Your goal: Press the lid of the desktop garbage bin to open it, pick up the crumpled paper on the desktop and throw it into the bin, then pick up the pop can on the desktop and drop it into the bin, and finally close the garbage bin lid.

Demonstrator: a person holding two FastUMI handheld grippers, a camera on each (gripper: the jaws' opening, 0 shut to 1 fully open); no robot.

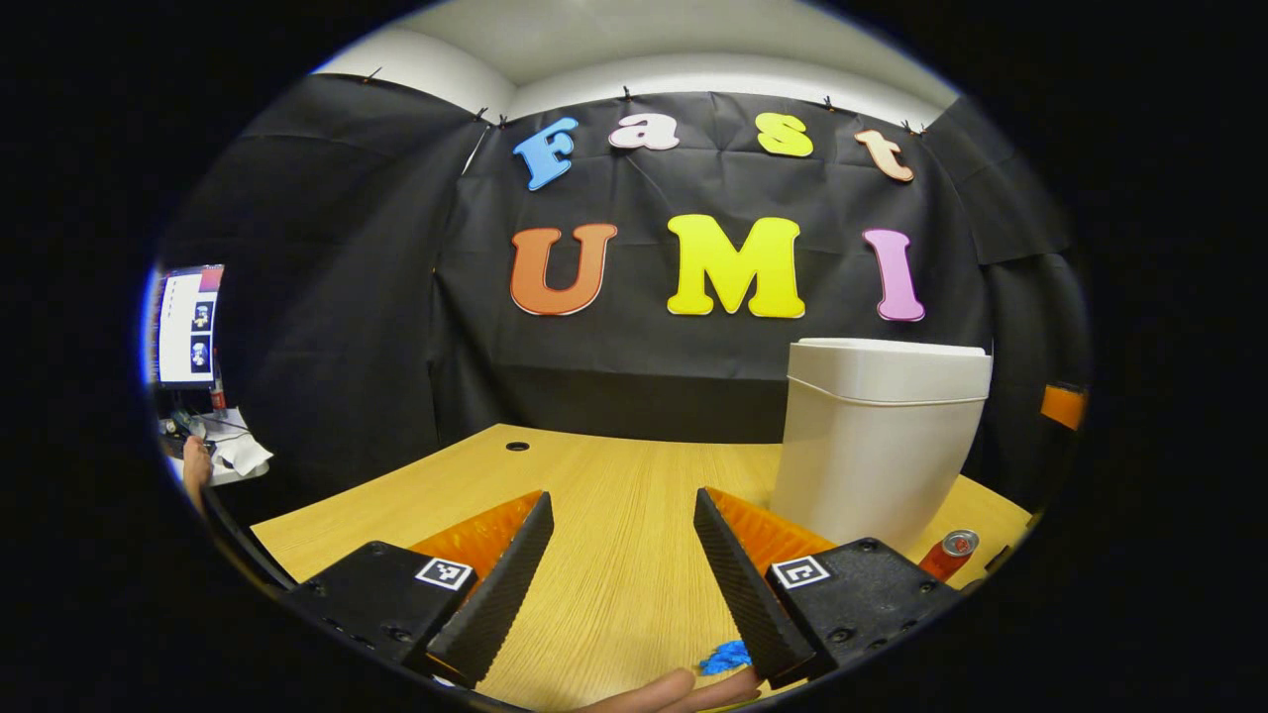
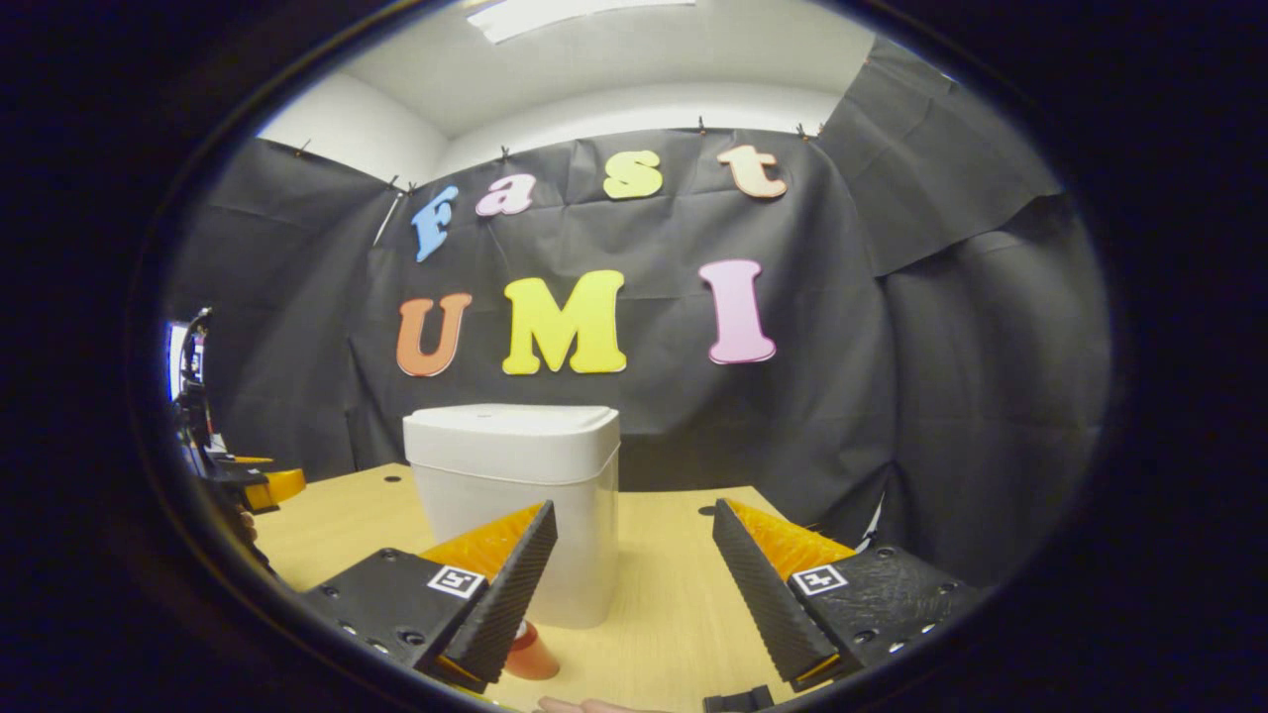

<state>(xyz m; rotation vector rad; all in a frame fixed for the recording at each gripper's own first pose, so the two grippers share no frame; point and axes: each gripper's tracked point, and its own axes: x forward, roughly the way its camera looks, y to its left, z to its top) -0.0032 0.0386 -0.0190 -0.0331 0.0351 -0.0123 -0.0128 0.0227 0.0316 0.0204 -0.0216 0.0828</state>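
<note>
I can't read any words or numbers here. The only signs I see are small square black-and-white marker tags, one on each finger block of the left gripper (image 1: 622, 584) and of the right gripper (image 2: 634, 589); the bin (image 1: 877, 436) and can (image 1: 949, 553) show no legible print.

Pop can (image 1: 948, 555) half hidden behind finger.

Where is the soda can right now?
In the left gripper view, the red pop can lies on the light wooden desk at lower right, beside the base of the closed white plastic garbage bin.
</note>
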